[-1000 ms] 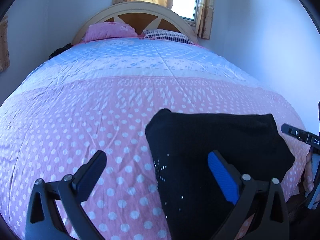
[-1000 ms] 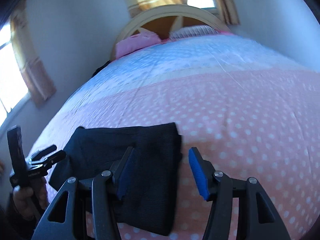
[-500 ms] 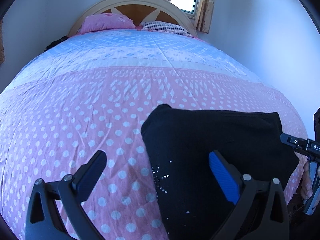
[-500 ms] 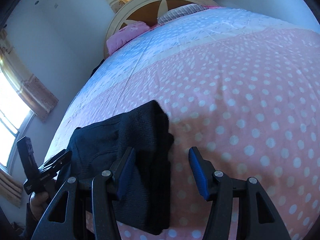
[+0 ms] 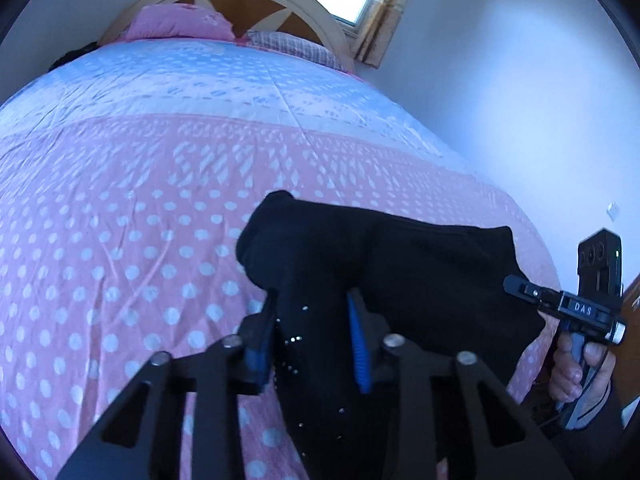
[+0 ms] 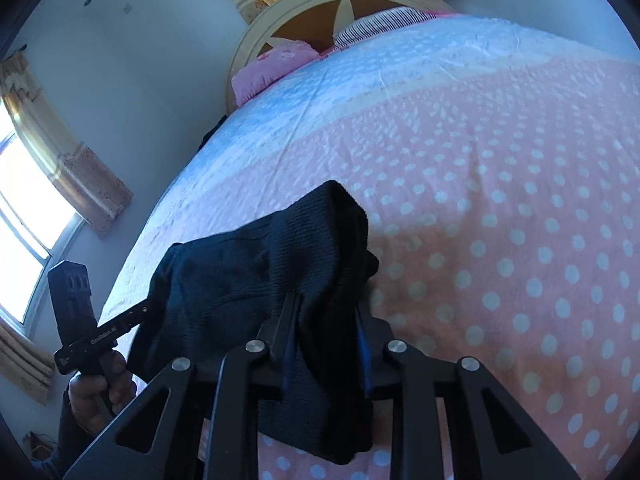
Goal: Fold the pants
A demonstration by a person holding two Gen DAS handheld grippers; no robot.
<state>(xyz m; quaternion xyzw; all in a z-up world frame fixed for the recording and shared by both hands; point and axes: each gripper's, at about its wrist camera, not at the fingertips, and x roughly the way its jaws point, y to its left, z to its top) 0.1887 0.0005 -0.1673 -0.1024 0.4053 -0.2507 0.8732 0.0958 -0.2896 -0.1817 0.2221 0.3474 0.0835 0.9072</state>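
The pants (image 5: 400,272) lie on the bed (image 5: 140,200) near its foot, well apart from two pillows (image 5: 180,28) at the headboard (image 6: 304,8). Each gripper's fingers (image 5: 360,344) clamp one end of the pants.

Left gripper (image 5: 312,336) clamped on black pants (image 5: 400,264), lower middle of frame. Polka-dot bedspread (image 5: 120,220) underneath. Right gripper (image 5: 560,304) at right edge, gripped by a hand (image 5: 576,364).

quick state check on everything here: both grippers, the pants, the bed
left gripper: shut on the pants
right gripper: shut on the pants
pants: black, folded, bunched where gripped, resting on the bed
bed: made, polka-dot cover spread smooth
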